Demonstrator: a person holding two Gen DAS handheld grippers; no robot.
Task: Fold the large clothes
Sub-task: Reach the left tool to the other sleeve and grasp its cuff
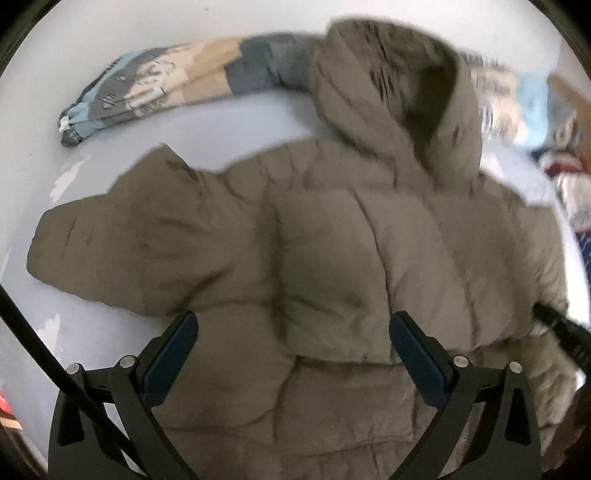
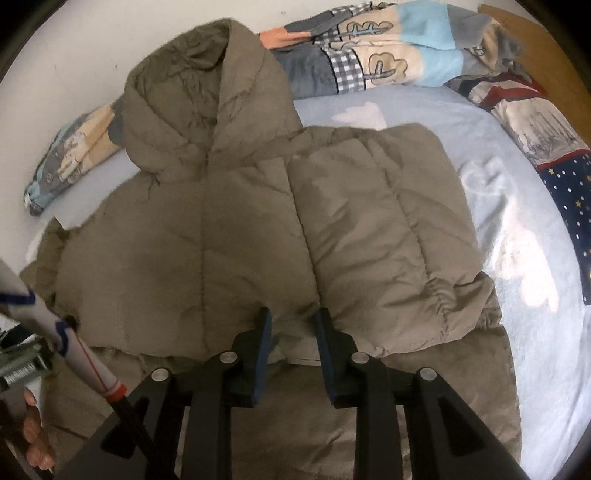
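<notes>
A large olive-brown hooded puffer jacket [image 1: 332, 240] lies spread on a light blue bed sheet [image 1: 229, 125], hood toward the wall. Both sleeves are folded in across its front. My left gripper [image 1: 293, 321] is wide open and empty, hovering over the jacket's lower front. In the right wrist view the jacket [image 2: 229, 221] fills the middle. My right gripper [image 2: 293, 315] is narrowly open over the cuff of the folded right sleeve [image 2: 384, 229], and I cannot tell whether it touches the fabric.
A rolled patterned blanket [image 2: 369, 55] lies along the wall behind the hood. A star-patterned quilt [image 2: 546, 147] lies at the right edge of the bed. A white wall [image 1: 110, 29] is at the back. A person's hand [image 2: 33, 435] shows lower left.
</notes>
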